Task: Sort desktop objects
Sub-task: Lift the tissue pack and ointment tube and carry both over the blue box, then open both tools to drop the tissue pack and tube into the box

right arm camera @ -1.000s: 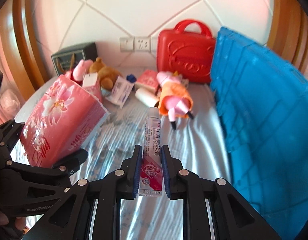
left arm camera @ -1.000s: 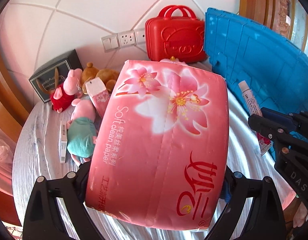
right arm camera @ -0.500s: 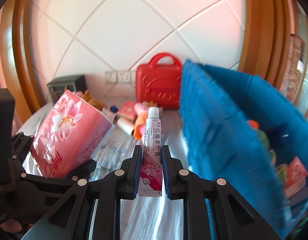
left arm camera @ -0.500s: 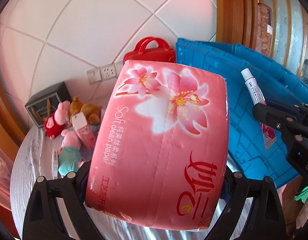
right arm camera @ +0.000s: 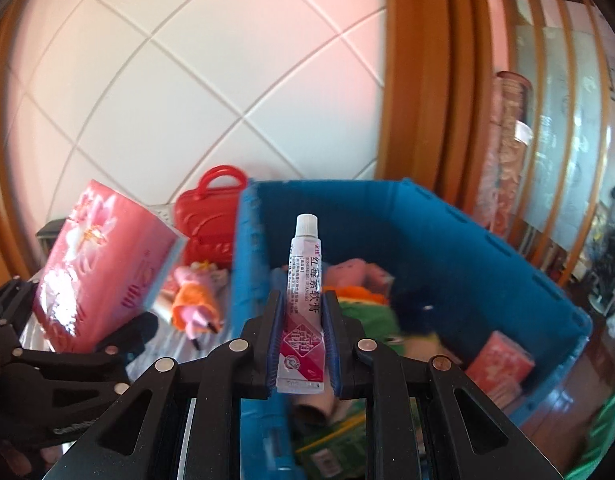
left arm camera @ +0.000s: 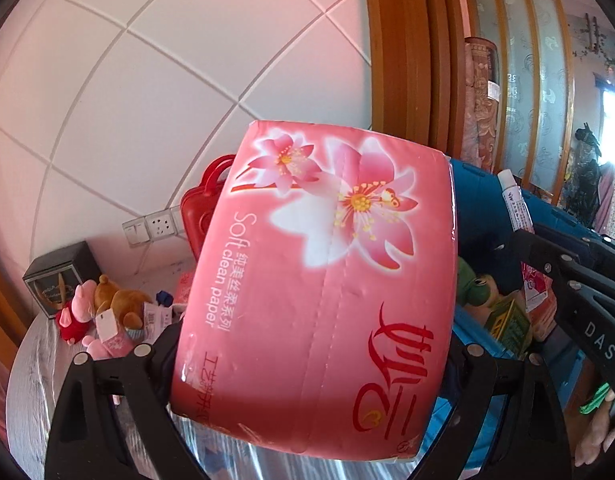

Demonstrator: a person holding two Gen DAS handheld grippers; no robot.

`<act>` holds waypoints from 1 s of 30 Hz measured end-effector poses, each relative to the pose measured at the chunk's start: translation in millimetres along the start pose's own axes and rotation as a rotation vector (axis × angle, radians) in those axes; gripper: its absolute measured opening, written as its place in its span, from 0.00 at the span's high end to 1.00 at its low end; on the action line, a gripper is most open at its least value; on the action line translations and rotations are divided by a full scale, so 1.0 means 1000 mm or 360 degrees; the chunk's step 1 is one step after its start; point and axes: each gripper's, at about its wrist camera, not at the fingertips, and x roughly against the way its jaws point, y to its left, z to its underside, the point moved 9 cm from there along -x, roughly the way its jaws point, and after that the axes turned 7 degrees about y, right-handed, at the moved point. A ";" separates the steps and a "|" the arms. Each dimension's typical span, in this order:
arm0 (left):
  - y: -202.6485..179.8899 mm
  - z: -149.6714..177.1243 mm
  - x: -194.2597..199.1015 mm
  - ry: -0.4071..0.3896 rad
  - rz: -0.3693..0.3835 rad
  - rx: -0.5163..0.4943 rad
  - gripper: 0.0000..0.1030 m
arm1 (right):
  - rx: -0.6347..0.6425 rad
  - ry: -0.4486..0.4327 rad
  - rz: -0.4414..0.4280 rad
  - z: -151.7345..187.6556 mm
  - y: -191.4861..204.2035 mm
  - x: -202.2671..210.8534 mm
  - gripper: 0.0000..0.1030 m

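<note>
Both hands have come up off the table and swung right since a second ago. You're carrying two things at once, and both are now at the blue bin (right arm camera: 447,240) instead of over the clutter.

Right gripper (right arm camera: 303,320): fingers pinched on the flat crimped end of the ointment tube (right arm camera: 305,276), cap pointing up and away. The grip looks the same as a second ago, no slip visible. The tube now sits over the bin's open top; inside you can see soft toys and a pink box (right arm camera: 499,364), all blurred.

Left gripper (left arm camera: 311,360): fingers spread wide and clamped on the two sides of the pink tissue pack (left arm camera: 319,280). The pack fills most of the left view. From the right view it's still left of the bin's near wall, over the table (left arm camera: 31,380), not yet over the opening.

What's left on the table: the red case (right arm camera: 211,216), the pig dolls and bear (left arm camera: 115,300), and a dark box (left arm camera: 59,276) at the back.

My read: the tube is ready to drop, just release. The pack needs more travel to the right first, and it's bulky, so watch that it clears the rim and your other gripper.
</note>
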 end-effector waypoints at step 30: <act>-0.142 -0.031 -0.045 0.0130 0.0359 -0.0201 0.08 | -0.0280 0.0116 0.0305 0.021 -0.158 -0.028 0.80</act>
